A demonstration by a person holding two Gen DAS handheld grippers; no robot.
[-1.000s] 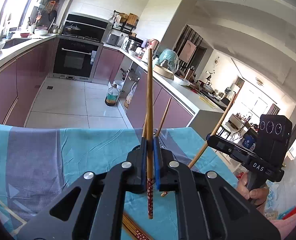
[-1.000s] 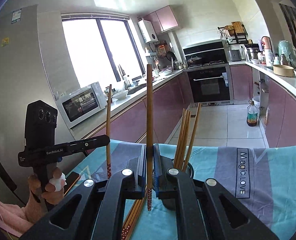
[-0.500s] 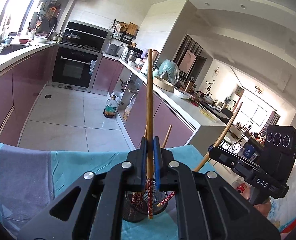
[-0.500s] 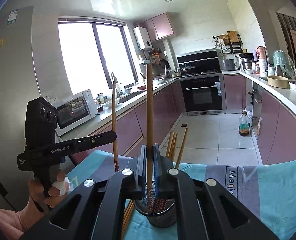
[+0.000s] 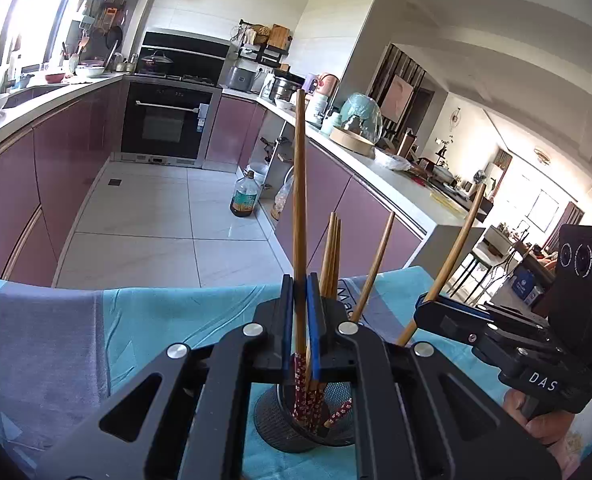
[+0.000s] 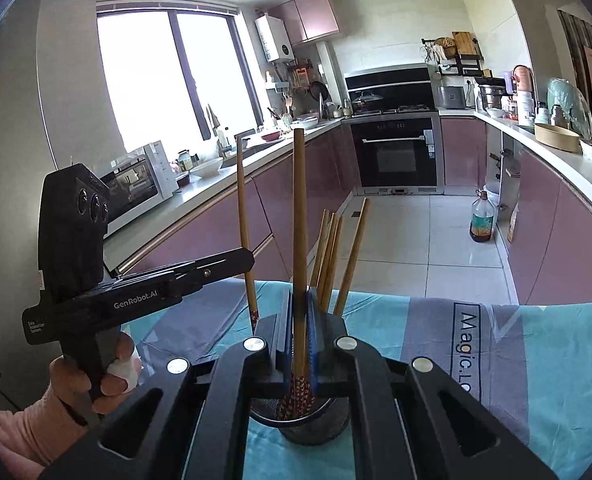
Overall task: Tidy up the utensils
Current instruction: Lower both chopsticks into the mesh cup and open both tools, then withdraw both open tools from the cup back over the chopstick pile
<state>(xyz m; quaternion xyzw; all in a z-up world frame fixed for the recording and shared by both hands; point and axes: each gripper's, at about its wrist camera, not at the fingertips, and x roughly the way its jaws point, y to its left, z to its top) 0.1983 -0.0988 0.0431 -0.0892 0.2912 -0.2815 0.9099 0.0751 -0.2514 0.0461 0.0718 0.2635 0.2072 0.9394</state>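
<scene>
Chopsticks over mesh holder [image 5: 296,432], both grippers clamped, one each.
Risk: tips snag standing chopsticks [image 5: 331,256], tipping holder near cloth [image 5: 96,340] edge.

On the left gripper [image 6: 252,258], seen from your right wrist camera, you can read "GenRobot.AI" along its side, with small print below that is too fine to make out. On the right gripper [image 5: 419,314], seen from your left wrist camera, you can read "DAS". The tablecloth [image 6: 555,344] carries "Magic.Lo", cut off by the right gripper's body.
</scene>
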